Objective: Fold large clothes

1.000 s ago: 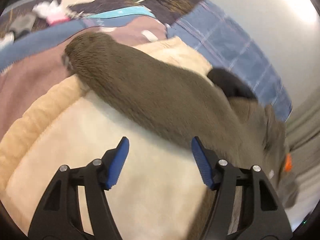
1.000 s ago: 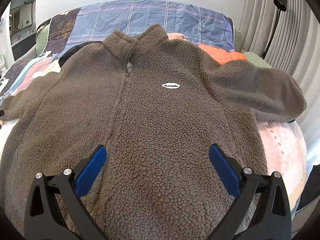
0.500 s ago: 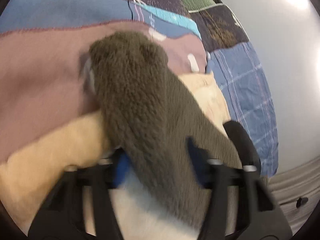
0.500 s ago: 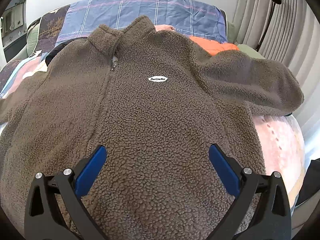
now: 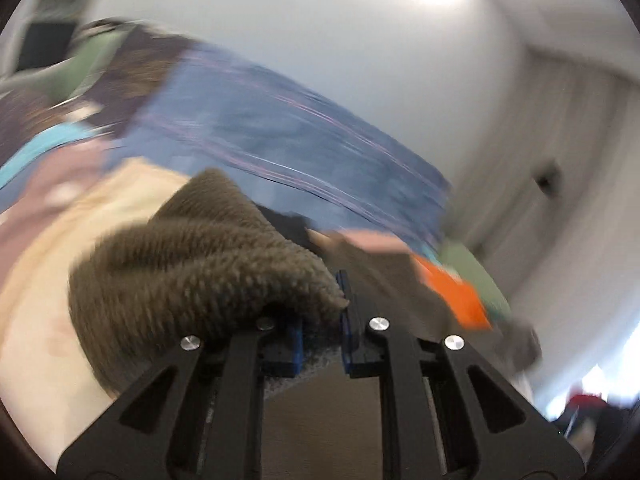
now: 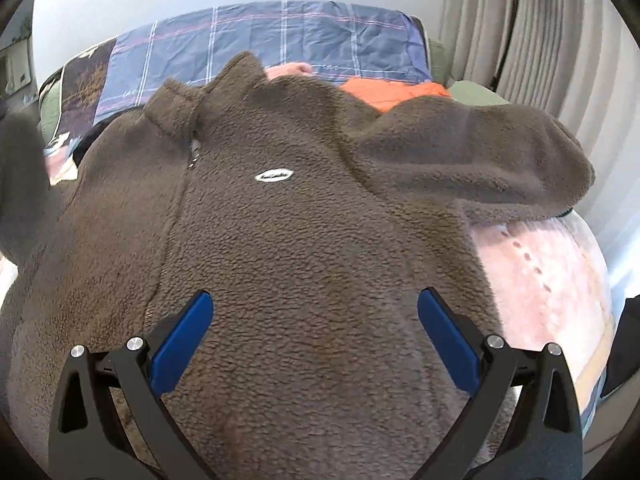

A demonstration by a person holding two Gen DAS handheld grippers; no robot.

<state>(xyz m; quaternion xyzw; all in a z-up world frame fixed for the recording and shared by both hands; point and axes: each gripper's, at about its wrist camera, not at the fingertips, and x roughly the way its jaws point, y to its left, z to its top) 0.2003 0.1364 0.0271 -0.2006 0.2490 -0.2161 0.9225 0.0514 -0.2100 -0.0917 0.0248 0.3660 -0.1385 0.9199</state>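
Observation:
A brown fleece jacket (image 6: 304, 240) lies front-up on the bed, zipped, with a white oval logo (image 6: 274, 175) on the chest. Its right sleeve (image 6: 472, 160) lies folded over towards the curtain side. My left gripper (image 5: 320, 320) is shut on the jacket's left sleeve (image 5: 192, 276) and holds it bunched and lifted off the bed; the left wrist view is motion-blurred. The lifted sleeve shows blurred at the left edge of the right wrist view (image 6: 24, 184). My right gripper (image 6: 316, 332) is open and empty, hovering over the jacket's lower front.
The bed carries a blue plaid quilt (image 6: 280, 40) at the head, an orange garment (image 6: 396, 92), a cream blanket (image 5: 48, 300) and a pink cover (image 6: 540, 264). Curtains (image 6: 560, 40) and a lamp stand hang on the right. A white wall is behind.
My left gripper has closed on the left sleeve and lifted it, swinging towards the jacket's body. My right gripper has stayed open over the jacket, shifting slightly.

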